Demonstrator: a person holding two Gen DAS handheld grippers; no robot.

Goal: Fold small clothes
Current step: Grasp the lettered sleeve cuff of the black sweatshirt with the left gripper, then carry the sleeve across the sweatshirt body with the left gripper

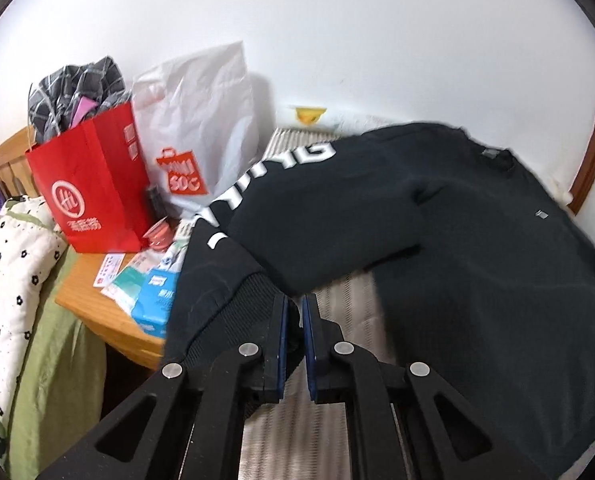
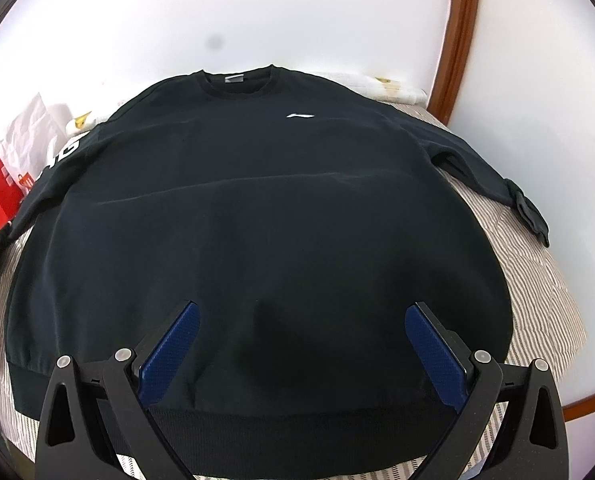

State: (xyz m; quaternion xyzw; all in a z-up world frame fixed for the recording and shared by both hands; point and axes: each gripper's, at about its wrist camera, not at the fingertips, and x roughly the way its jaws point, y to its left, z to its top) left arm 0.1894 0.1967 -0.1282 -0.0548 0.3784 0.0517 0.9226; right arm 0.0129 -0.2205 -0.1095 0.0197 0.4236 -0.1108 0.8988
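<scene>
A black sweatshirt (image 2: 257, 200) lies front up on a striped bed cover (image 2: 537, 272), collar toward the wall, with a small white chest logo (image 2: 300, 115). My right gripper (image 2: 302, 316) is open and empty above the lower body near the hem. The right sleeve (image 2: 497, 184) lies spread out to the side. In the left wrist view my left gripper (image 1: 293, 308) is shut on the ribbed cuff (image 1: 253, 300) of the left sleeve (image 1: 281, 184), which has white lettering, and holds it lifted over the sweatshirt body (image 1: 477, 260).
A wooden bedside table (image 1: 93, 296) at the left holds a red paper bag (image 1: 93, 188), a white plastic bag (image 1: 201, 120) and small packets (image 1: 153, 292). A spotted quilt (image 1: 5, 272) lies further left. White wall behind; a wooden frame (image 2: 461, 32) at the right.
</scene>
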